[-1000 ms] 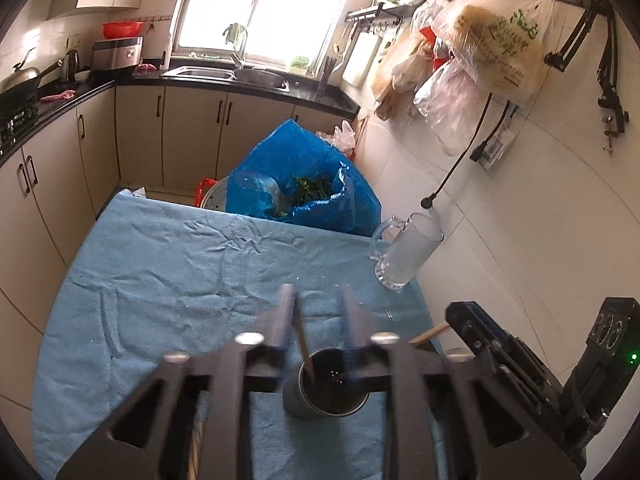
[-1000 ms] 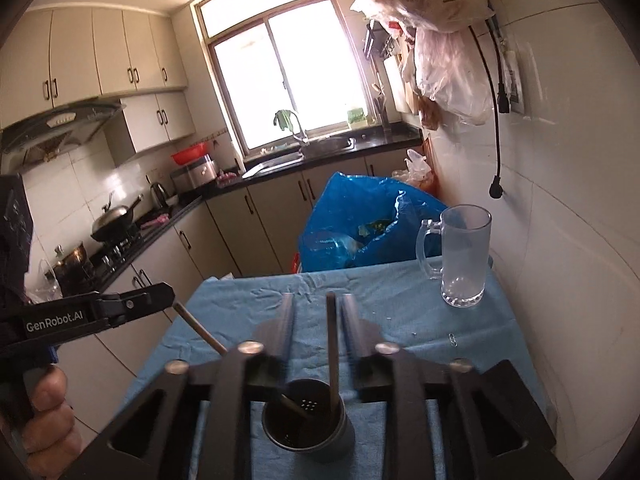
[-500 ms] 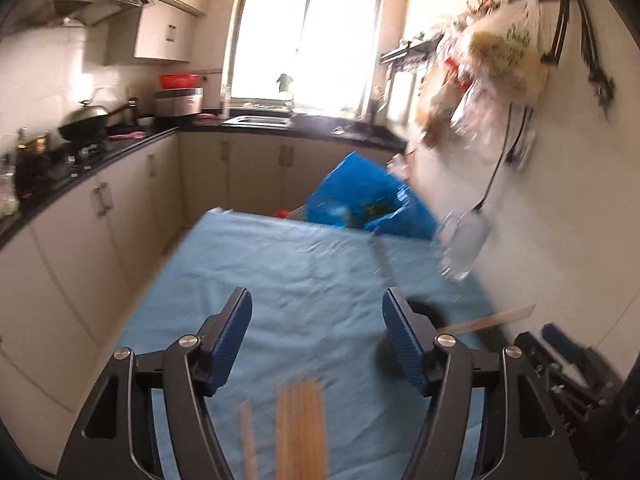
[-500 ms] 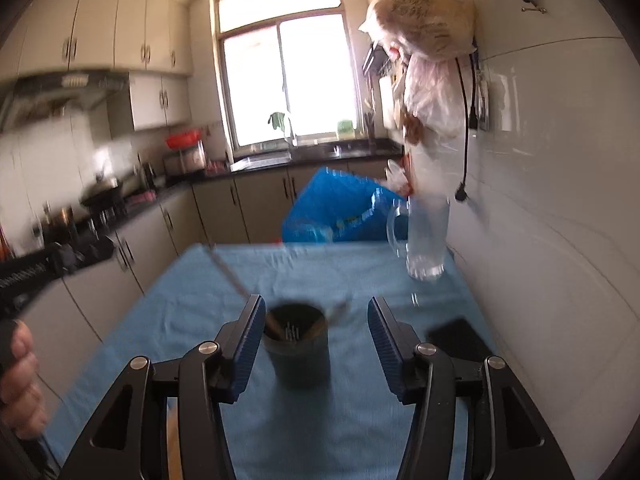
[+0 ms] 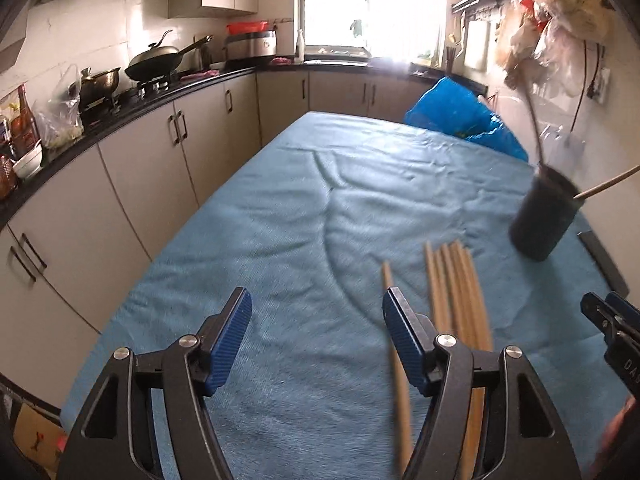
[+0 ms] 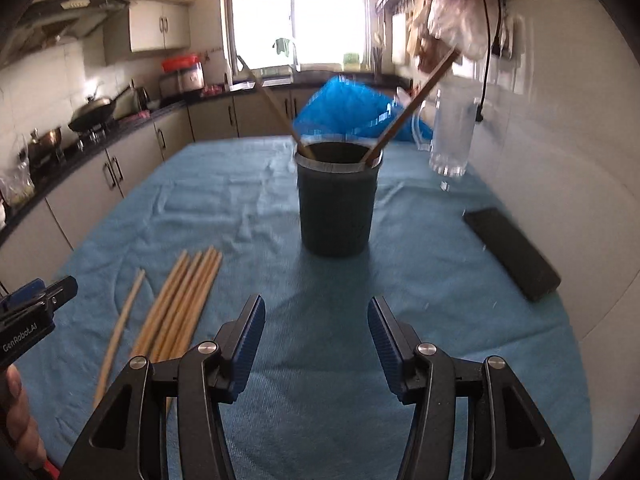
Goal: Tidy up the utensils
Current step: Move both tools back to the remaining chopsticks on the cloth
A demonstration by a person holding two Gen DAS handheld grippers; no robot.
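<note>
Both tools just released sticks into the cup (image 6: 336,196), pulled back and down; left tool (image 5: 316,340) and right tool (image 6: 316,344) gape empty. Loose chopsticks (image 5: 456,288) lie just right of left tool, next pickup.

Open left claw (image 5: 316,330) above the table (image 5: 280,208)
Loose chopsticks (image 5: 456,288) are laid beside its right finger; two more are held in the dark cup (image 5: 542,220).
</note>
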